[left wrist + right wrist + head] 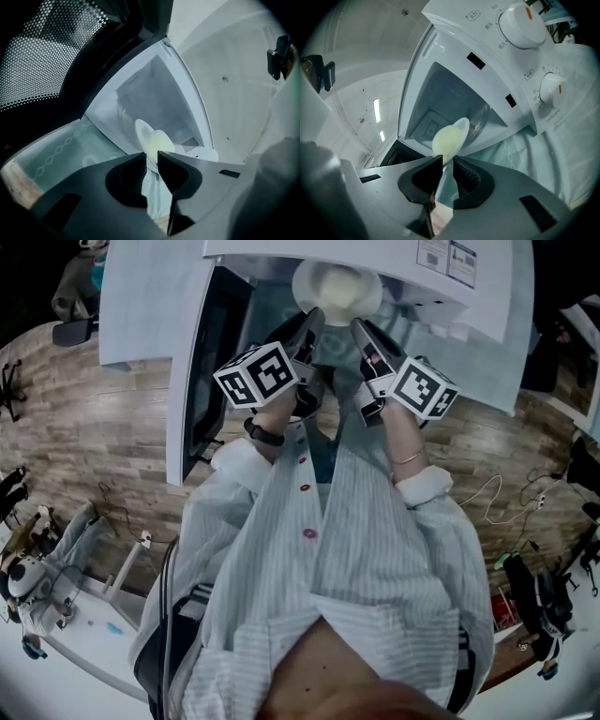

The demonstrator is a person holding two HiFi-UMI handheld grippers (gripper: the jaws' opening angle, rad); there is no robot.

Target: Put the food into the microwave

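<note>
A white plate [337, 287] with a pale yellow mound of food [159, 143] hangs at the mouth of the open white microwave [281, 259]. My left gripper [312, 322] is shut on the plate's left rim and my right gripper [363, 329] on its right rim. In the left gripper view the plate [143, 133] stands edge-on just past the gripper [151, 161], with the microwave cavity [154, 93] behind it. In the right gripper view the rim [461, 126] and food [446, 140] rise from between the jaws of the gripper [446, 165], in front of the cavity [450, 98].
The microwave door [192, 362] stands swung open at the left, its mesh window [42, 61] close to my left gripper. Two white knobs [518, 18] [551, 89] sit on the panel at the right. A pale patterned cloth [61, 150] covers the table under the microwave.
</note>
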